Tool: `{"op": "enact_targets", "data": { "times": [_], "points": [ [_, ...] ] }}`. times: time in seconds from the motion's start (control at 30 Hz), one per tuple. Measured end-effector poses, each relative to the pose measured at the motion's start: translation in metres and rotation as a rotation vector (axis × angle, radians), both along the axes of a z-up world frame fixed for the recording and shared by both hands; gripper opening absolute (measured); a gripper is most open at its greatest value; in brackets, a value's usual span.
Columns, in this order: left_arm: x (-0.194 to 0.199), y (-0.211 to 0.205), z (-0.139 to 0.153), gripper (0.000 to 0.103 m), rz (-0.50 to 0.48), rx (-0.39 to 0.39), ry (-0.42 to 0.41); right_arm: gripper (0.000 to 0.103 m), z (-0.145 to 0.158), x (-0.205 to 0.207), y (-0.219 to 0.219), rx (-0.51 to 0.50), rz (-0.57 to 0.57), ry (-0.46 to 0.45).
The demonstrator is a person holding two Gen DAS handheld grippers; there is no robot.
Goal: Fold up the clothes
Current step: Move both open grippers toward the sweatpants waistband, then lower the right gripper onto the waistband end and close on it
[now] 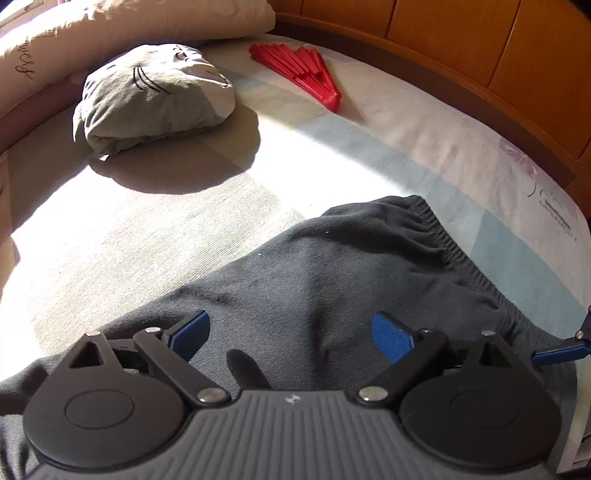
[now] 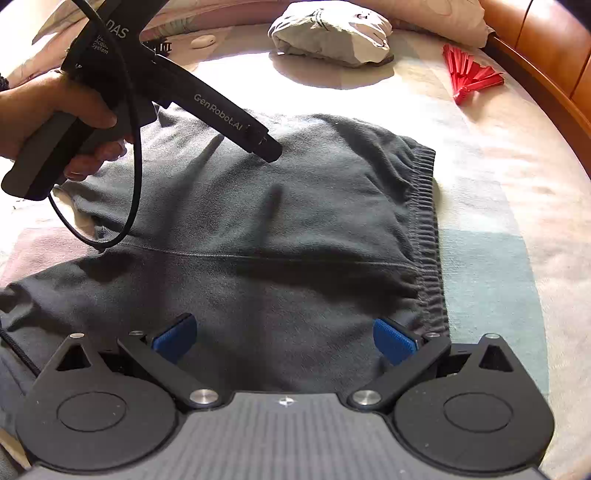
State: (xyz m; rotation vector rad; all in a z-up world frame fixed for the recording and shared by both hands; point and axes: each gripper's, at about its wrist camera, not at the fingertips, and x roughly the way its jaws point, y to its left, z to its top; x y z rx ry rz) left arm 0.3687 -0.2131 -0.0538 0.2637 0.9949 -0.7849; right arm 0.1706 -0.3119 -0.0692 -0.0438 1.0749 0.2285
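Observation:
A dark grey garment [image 1: 332, 266] with a ribbed elastic waistband [image 1: 447, 240] lies spread flat on the bed. My left gripper [image 1: 291, 334] hovers low over its middle, jaws wide open with nothing between the blue pads. In the right wrist view the same garment [image 2: 258, 221] fills the centre, its waistband [image 2: 424, 221] on the right. My right gripper [image 2: 283, 339] is open above the near part of the cloth, close to the waistband. A hand [image 2: 55, 110] holds the left gripper [image 2: 269, 147] over the garment's far half.
A bundled grey cloth with a cat face [image 1: 155, 96] and a red folding fan [image 1: 299, 70] lie farther up the bed. A beige pillow [image 1: 129, 26] lies along the far left, and a wooden bed frame [image 1: 480, 55] curves around the right.

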Motion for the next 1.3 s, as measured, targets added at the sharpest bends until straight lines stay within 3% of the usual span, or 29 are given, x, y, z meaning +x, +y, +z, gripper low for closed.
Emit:
{"op": "enact_targets", "data": {
  "times": [0.1,0.3,0.4,0.53,0.63,0.73,0.93,1.13,1.3],
  "points": [
    [-0.002,-0.014,-0.010,0.095,-0.023,-0.063,0.098,0.103,-0.007,-0.004,-0.011,0.012,-0.030,0.037],
    [0.024,-0.023,-0.019,0.095,0.071,-0.003,0.031,0.103,-0.024,-0.013,-0.021,-0.003,-0.061,0.060],
    [0.029,-0.021,-0.007,0.094,0.100,-0.037,0.046,0.103,-0.026,-0.017,-0.015,-0.044,-0.032,0.053],
    [0.012,-0.022,0.006,0.095,0.038,-0.103,0.080,0.103,-0.025,-0.018,-0.017,-0.037,-0.025,0.049],
    [-0.002,-0.029,-0.001,0.096,-0.024,-0.088,0.102,0.103,-0.025,-0.020,-0.017,-0.044,-0.003,0.042],
    [-0.005,-0.033,-0.018,0.093,0.003,0.020,0.062,0.103,-0.024,-0.021,-0.019,-0.038,0.013,0.031],
    [0.003,-0.008,0.012,0.095,0.054,-0.083,0.020,0.103,-0.005,-0.008,-0.045,0.106,0.014,0.105],
    [0.003,0.007,0.008,0.095,0.078,-0.010,0.010,0.103,0.016,0.036,-0.094,0.277,0.010,0.097],
    [-0.002,0.014,0.002,0.095,0.107,0.015,0.017,0.103,0.000,0.102,-0.133,0.363,0.002,0.085]
  ]
}}
